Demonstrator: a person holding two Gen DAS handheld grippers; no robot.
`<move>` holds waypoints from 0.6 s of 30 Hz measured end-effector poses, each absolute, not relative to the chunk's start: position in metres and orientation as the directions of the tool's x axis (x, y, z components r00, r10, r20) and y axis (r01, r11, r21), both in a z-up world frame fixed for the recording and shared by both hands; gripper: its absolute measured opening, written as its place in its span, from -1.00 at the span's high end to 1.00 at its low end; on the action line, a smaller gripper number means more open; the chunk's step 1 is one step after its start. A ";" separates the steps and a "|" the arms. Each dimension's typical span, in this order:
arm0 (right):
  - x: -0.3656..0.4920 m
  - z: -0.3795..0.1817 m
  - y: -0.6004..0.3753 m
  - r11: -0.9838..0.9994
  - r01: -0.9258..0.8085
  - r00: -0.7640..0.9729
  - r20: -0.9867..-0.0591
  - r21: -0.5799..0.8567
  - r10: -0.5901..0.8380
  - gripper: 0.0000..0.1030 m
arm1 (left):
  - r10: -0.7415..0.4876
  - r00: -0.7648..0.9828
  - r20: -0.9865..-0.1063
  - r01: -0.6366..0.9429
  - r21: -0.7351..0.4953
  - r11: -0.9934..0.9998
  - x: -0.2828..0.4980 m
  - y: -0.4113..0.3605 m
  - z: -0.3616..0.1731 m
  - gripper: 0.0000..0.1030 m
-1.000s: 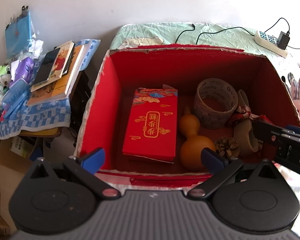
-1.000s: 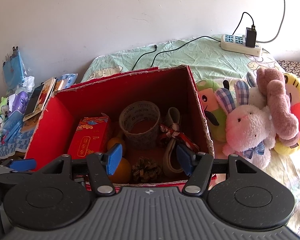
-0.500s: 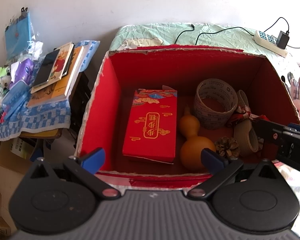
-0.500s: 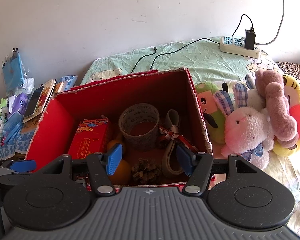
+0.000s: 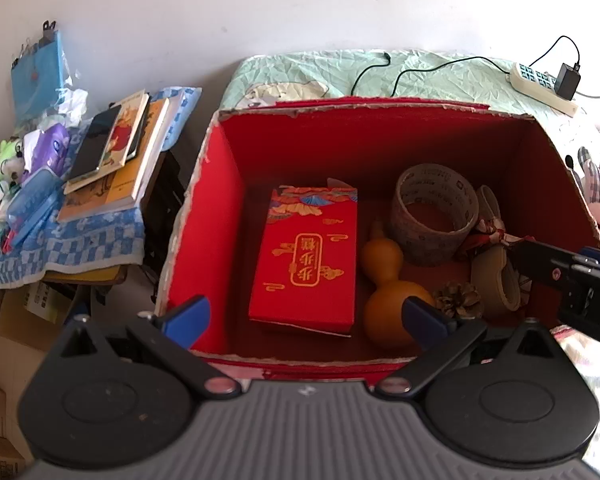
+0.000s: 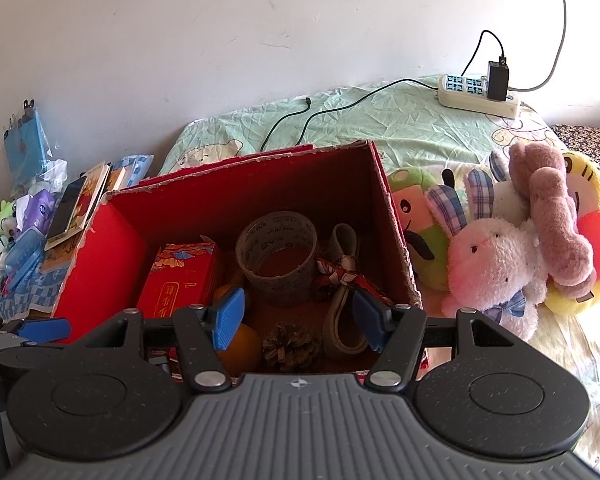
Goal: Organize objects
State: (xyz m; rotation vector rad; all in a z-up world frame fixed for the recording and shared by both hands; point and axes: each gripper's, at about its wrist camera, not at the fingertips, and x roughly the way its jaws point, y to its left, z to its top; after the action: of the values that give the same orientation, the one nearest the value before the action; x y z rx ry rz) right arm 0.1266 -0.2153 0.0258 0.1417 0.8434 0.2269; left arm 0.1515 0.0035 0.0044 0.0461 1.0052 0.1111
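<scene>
Gold-lettered red packet (image 5: 308, 264) lies in box (image 5: 204, 216); both hand-held grippers (image 5: 306, 316) (image 6: 296, 316) gape empty.

We see a cardboard box (image 5: 204, 216) with rough, torn grey edges and a matt red lining. Inside it, left of centre, a red paper carton (image 5: 306, 268) shows a slight sheen and gold print; beside it a smooth, glossy orange gourd (image 5: 388, 304), a woody, scaly pine cone (image 5: 458, 300) and a roll of shiny printed tape (image 5: 434, 216). At the right of the right wrist frame lie fuzzy plush toys (image 6: 496, 268) on a crinkled cloth bed sheet (image 6: 380, 120). Each hand-held gripper, left (image 5: 306, 316) and right (image 6: 296, 316), is matt black plastic with ribbed blue pads (image 6: 228, 318) and bright metal screws.
</scene>
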 end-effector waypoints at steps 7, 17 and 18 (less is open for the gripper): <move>0.128 0.026 -0.217 0.968 -0.142 0.645 -0.722 0.208 0.250 -0.23 | 0.109 0.532 -0.840 -0.067 0.086 0.994 0.153 0.003 0.004 -0.97; 0.129 0.026 -0.217 0.969 -0.141 0.646 -0.722 0.205 0.247 -0.23 | 0.098 0.537 -0.838 -0.049 0.085 0.995 0.155 0.001 0.004 -0.97; 0.129 0.025 -0.216 0.968 -0.142 0.646 -0.722 0.205 0.247 -0.23 | 0.100 0.538 -0.837 -0.050 0.087 0.995 0.155 0.001 0.004 -0.97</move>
State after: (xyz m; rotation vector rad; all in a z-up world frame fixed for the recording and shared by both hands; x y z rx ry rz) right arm 0.1290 -0.2164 0.0254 0.1338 0.8407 0.2222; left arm 0.1552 0.0005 0.0040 0.0550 0.9985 0.0890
